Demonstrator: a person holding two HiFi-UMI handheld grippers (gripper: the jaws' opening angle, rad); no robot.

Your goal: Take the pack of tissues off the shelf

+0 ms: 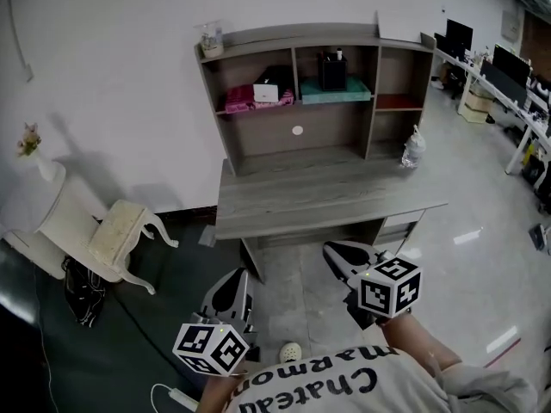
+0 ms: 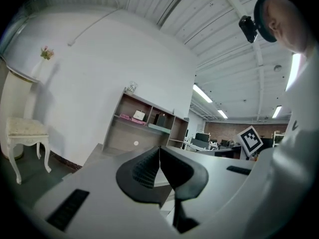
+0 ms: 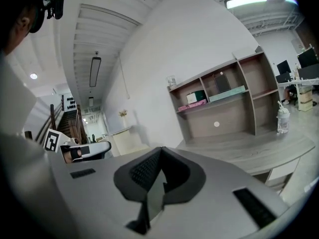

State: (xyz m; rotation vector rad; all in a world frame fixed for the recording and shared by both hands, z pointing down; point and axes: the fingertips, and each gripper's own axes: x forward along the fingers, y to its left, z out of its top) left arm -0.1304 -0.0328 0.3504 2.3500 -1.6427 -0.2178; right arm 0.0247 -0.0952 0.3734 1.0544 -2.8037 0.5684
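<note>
The pack of tissues is a small white pack lying on pink cloth in the left compartment of the desk shelf. The left gripper view shows the pack far off, and in the right gripper view it sits on the same ledge. Both grippers hang low in front of the desk, well short of the shelf. My left gripper is shut with nothing in it, jaws meeting at the tip. My right gripper is likewise shut and empty.
A grey wooden desk carries the shelf. A black box on a teal tray fills the middle compartment, a jar stands on top, a clear bottle on the desk's right. A white chair stands left.
</note>
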